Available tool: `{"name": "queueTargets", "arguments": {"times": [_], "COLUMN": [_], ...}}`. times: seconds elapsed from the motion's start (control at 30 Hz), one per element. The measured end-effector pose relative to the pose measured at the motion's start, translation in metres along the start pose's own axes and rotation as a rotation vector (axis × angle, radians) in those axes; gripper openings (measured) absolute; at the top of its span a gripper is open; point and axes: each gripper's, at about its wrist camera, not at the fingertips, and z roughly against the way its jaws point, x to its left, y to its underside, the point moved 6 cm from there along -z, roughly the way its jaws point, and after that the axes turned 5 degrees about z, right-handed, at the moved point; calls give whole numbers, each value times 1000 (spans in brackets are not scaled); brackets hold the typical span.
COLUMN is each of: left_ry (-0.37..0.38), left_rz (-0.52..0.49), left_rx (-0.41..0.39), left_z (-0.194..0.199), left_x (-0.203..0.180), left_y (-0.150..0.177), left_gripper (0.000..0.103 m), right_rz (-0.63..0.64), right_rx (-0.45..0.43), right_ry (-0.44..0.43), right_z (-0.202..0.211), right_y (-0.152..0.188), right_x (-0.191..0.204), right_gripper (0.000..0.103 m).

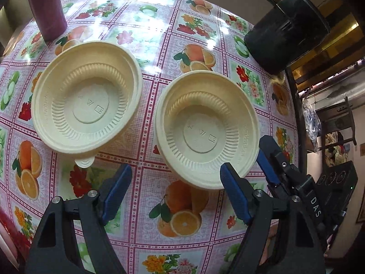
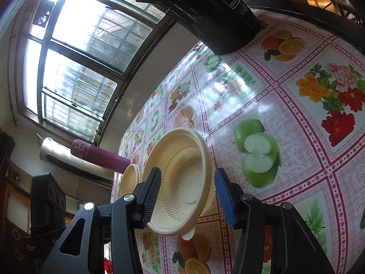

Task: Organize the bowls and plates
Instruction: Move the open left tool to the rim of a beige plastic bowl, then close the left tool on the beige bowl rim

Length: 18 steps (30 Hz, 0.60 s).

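Note:
Two cream ribbed bowls sit on the fruit-patterned tablecloth (image 1: 146,45). The left bowl (image 1: 86,97) rests on a plate whose tab shows under its near rim. The right bowl (image 1: 206,129) also appears in the right wrist view (image 2: 182,182), with the left bowl (image 2: 129,180) behind it. My left gripper (image 1: 175,182) is open and empty, just short of the right bowl's near rim. My right gripper (image 2: 187,194) is open, its fingers on either side of the right bowl's rim, not closed on it. It also shows in the left wrist view (image 1: 264,157).
A black cylindrical container (image 1: 287,32) stands at the table's far right edge; it also shows in the right wrist view (image 2: 205,11). A purple bottle (image 1: 45,6) stands at the far left, seen too in the right wrist view (image 2: 100,155). A window (image 2: 79,68) is beyond the table.

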Motion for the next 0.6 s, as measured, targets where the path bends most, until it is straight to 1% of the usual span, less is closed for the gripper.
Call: {"name": "queueTargets", "arguments": {"times": [0.03,0.07,0.13,0.2,0.23,0.27,0.37,0.43,0.5,0.53,0.6], "left_ry": [10,18,36,32,29,32,40,26,31,30,23], "left_rz": [0,-10,-19,-20,-23,-21,-11,-12,5,9,15], "left_rx": [-6,-8,6,5,3,2,2,-2,-3,-7,-10], "left_z": [0,-1,-4,-8,-10,-10,-9,-9,-10,-11,-13], "left_x": [-1,-4,-6,-6,-6,-4,1,3,5,6,6], "left_y": [-1,-1,-3,-4,-4,-5,-5,-5,-6,-7,-9], "left_gripper": [67,54,43,36,30,28,27,27,27,27,27], "right_rz": [1,2,4,7,9,11,23,29,33,29,25], "right_rx": [1,-2,-8,-6,-2,1,-1,-10,-5,0,1], "right_ry": [3,5,11,14,15,16,27,41,62,67,79], "right_z": [-1,-2,-1,-2,-3,-5,-5,-5,-6,-7,-8], "right_y": [0,0,-1,-1,0,0,1,0,0,1,1], "right_x": [0,0,-1,-1,-1,0,1,1,0,-1,-3], "right_gripper": [52,52,51,51,51,50,48,41,33,31,19]}}
